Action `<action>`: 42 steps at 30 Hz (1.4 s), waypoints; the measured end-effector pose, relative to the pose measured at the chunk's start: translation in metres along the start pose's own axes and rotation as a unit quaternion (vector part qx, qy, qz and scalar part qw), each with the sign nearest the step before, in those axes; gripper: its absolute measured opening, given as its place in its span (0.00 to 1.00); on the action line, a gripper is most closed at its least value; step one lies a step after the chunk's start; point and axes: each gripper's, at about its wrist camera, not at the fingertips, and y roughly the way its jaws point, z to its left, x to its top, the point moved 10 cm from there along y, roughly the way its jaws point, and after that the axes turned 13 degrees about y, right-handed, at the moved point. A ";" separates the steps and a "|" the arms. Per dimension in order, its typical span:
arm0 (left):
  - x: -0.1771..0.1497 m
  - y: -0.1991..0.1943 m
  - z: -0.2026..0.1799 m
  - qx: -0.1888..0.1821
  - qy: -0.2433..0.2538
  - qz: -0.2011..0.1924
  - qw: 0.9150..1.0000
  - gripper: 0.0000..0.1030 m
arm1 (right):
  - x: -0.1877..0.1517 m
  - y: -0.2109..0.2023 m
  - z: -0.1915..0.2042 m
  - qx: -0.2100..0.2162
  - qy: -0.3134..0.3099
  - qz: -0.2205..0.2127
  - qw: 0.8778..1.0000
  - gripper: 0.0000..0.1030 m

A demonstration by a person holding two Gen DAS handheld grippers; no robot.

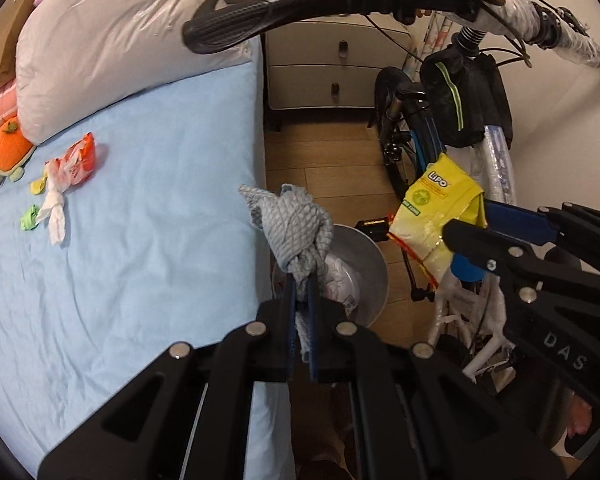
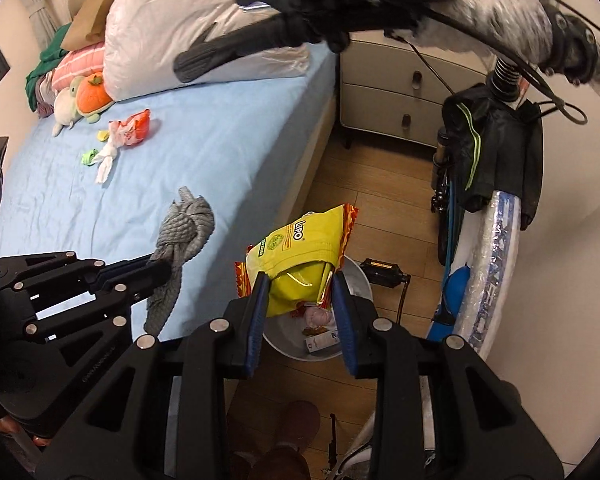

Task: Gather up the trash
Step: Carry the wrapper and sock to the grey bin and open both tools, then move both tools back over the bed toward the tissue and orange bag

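I am working in the gap between the bed [image 1: 140,240] and a bicycle [image 2: 496,240], whose handlebar grip [image 1: 228,28] is crossing overhead, with a 2-drawer nightstand [image 1: 332,76] behind it. My left gripper [image 1: 301,280] is pinching a knotted grey cloth [image 1: 296,224] with its jaws squeezed tight, at the bed's edge above the grey trash bin [image 1: 368,256]. My right gripper [image 2: 300,280] is clamping a yellow LiPO snack bag [image 2: 300,248] between part-open jaws, over the bin [image 2: 356,276]. More trash is lying on the sheet near a plush turtle [image 2: 88,96]: an orange wrapper [image 2: 134,128], a white tissue [image 2: 106,160] and green scraps [image 2: 87,157]. Only the right view is showing the bin's contents, including a small carton [image 2: 320,342].
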 end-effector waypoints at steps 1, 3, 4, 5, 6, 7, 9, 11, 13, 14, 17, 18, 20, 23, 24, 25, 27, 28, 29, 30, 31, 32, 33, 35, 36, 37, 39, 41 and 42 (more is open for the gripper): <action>0.004 0.004 -0.003 -0.002 0.004 0.000 1.000 0.06 | 0.001 0.002 -0.004 0.000 0.001 0.002 1.000 0.29; 0.011 0.009 -0.009 -0.006 0.012 0.000 1.000 0.06 | 0.004 0.005 -0.008 0.000 0.001 0.003 1.000 0.30; 0.014 0.012 -0.011 -0.007 0.016 0.000 1.000 0.06 | 0.006 0.007 -0.010 0.000 0.002 0.005 1.000 0.31; 0.017 0.014 -0.012 -0.009 0.019 0.001 1.000 0.07 | 0.007 0.009 -0.011 0.002 0.002 0.007 1.000 0.32; 0.020 0.016 -0.013 -0.010 0.020 0.001 1.000 0.10 | 0.008 0.011 -0.012 0.002 0.003 0.009 1.000 0.37; 0.021 0.018 -0.015 -0.013 0.021 0.004 1.000 0.10 | 0.008 0.012 -0.013 0.002 0.001 0.010 1.000 0.41; 0.022 0.025 -0.016 -0.014 0.022 0.016 1.000 0.17 | 0.011 0.016 -0.015 -0.010 -0.002 0.006 1.000 0.49; 0.021 0.030 -0.013 -0.006 0.020 0.022 1.000 0.33 | 0.013 0.019 -0.018 -0.013 0.004 0.008 1.000 0.49; 0.021 0.030 -0.009 -0.002 0.016 0.017 1.000 0.46 | 0.014 0.021 -0.023 -0.011 0.016 0.009 1.000 0.49; 0.021 0.030 -0.006 0.002 0.015 0.014 1.000 0.50 | 0.014 0.022 -0.024 -0.009 0.018 0.010 1.000 0.49; 0.017 0.029 0.001 0.012 0.013 0.016 1.000 0.51 | 0.014 0.023 -0.024 -0.013 0.013 0.009 1.000 0.49; 0.015 0.029 0.003 0.014 0.010 0.017 1.000 0.51 | 0.014 0.023 -0.024 -0.013 0.011 0.009 1.000 0.48; 0.011 0.027 0.008 0.018 0.006 0.019 1.000 0.51 | 0.013 0.022 -0.022 -0.013 0.009 0.009 1.000 0.48; 0.006 0.022 0.017 0.025 -0.001 0.019 1.000 0.51 | 0.012 0.020 -0.015 -0.011 0.005 0.006 1.000 0.48; 0.003 0.019 0.021 0.028 -0.004 0.018 0.999 0.51 | 0.012 0.019 -0.011 -0.011 0.003 0.006 1.000 0.48; 0.001 0.017 0.024 0.031 -0.006 0.019 0.999 0.51 | 0.011 0.018 -0.008 -0.010 0.001 0.004 1.000 0.48; -0.005 0.010 0.032 0.038 -0.011 0.018 0.999 0.51 | 0.010 0.016 0.001 -0.007 -0.007 0.002 1.000 0.48; -0.009 0.007 0.035 0.041 -0.014 0.017 0.999 0.51 | 0.009 0.014 0.006 -0.006 -0.011 0.001 1.000 0.48; -0.013 0.004 0.040 0.044 -0.019 0.016 0.999 0.51 | 0.009 0.013 0.012 -0.004 -0.016 0.000 1.000 0.48; -0.018 0.001 0.044 0.046 -0.024 0.015 0.999 0.51 | 0.008 0.011 0.018 -0.003 -0.020 -0.001 1.000 0.48; -0.022 -0.003 0.048 0.048 -0.029 0.014 0.998 0.51 | 0.007 0.010 0.025 -0.002 -0.025 -0.003 1.000 0.48; -0.027 -0.007 0.053 0.051 -0.035 0.014 0.998 0.51 | 0.006 0.009 0.032 0.000 -0.029 -0.004 1.000 0.48; -0.033 -0.012 0.059 0.054 -0.041 0.013 0.998 0.51 | 0.005 0.008 0.040 0.002 -0.034 -0.004 0.999 0.48; -0.043 -0.020 0.070 0.059 -0.052 0.011 0.997 0.51 | 0.002 0.005 0.056 0.007 -0.043 -0.005 0.999 0.48; -0.049 -0.025 0.076 0.063 -0.058 0.010 0.996 0.51 | 0.001 0.004 0.065 0.010 -0.048 -0.006 0.999 0.48; -0.055 -0.030 0.083 0.066 -0.065 0.008 0.996 0.52 | 0.000 0.002 0.074 0.013 -0.054 -0.006 0.998 0.48; -0.067 -0.039 0.098 0.073 -0.079 0.007 0.994 0.52 | -0.004 0.000 0.096 0.021 -0.067 -0.007 0.997 0.48; -0.080 -0.050 0.115 0.082 -0.093 0.006 0.992 0.52 | -0.008 -0.002 0.120 0.030 -0.080 -0.007 0.996 0.48; -0.087 -0.055 0.125 0.088 -0.101 0.005 0.991 0.52 | -0.010 -0.002 0.133 0.034 -0.087 -0.007 0.996 0.48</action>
